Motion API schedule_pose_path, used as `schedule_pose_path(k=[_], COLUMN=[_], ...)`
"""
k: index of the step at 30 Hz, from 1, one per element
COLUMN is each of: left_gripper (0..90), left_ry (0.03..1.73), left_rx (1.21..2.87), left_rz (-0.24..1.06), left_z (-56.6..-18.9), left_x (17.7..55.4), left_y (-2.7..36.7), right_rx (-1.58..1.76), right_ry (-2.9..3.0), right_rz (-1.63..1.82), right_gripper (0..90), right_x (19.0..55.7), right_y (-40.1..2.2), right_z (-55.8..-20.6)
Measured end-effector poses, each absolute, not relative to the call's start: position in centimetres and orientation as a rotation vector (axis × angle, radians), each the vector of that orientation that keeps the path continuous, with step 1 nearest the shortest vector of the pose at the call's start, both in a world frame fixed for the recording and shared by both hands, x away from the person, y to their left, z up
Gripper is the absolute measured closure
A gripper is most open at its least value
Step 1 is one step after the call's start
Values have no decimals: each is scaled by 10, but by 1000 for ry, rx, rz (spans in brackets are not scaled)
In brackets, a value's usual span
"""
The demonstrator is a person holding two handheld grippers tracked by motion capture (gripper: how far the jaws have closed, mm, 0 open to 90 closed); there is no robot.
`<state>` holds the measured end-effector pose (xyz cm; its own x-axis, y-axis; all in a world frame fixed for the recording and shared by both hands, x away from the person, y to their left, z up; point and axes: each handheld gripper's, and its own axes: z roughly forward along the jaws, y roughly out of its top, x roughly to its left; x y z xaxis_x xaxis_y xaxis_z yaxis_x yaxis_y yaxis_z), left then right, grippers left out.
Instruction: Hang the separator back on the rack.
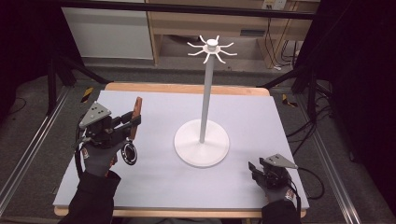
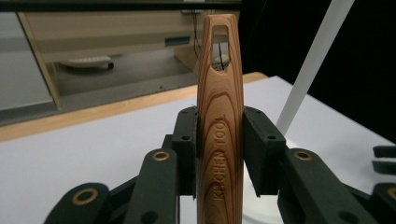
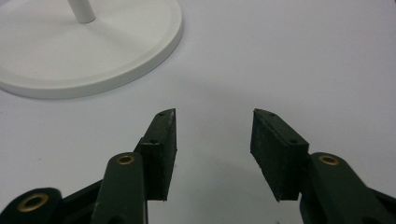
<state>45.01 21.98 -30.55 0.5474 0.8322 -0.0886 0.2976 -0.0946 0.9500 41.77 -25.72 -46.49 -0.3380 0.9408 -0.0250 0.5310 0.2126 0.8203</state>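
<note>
A wooden handle engraved "KITCHEN TOOL", with a slot near its tip, stands upright between the jaws of my left gripper, which is shut on it. From above, that left gripper is over the table's left side, and the handle points up while a dark round head hangs below. A white stand with a ring of hooks on top rises from a round base at mid-table. My right gripper rests open at the front right, its empty jaws just short of the base.
A pale grey mat covers the wooden table. The stand's pole slants up to the right of the handle. Behind the table are wooden furniture, black frame legs and cables on the floor.
</note>
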Motion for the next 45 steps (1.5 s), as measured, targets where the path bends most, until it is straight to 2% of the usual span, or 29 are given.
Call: schedule_pose_path(k=[17, 45], left_gripper=[673, 672], left_ry=[888, 756], left_rx=[1541, 1519], left_rz=[609, 654], left_z=[-272, -225], left_x=[450, 444], left_y=[204, 166], right_rx=[1350, 1344], right_ry=[1957, 1968], right_rz=[1017, 1000], right_gripper=[510, 513], right_x=[417, 419], right_y=[-259, -257], right_z=[-465, -465])
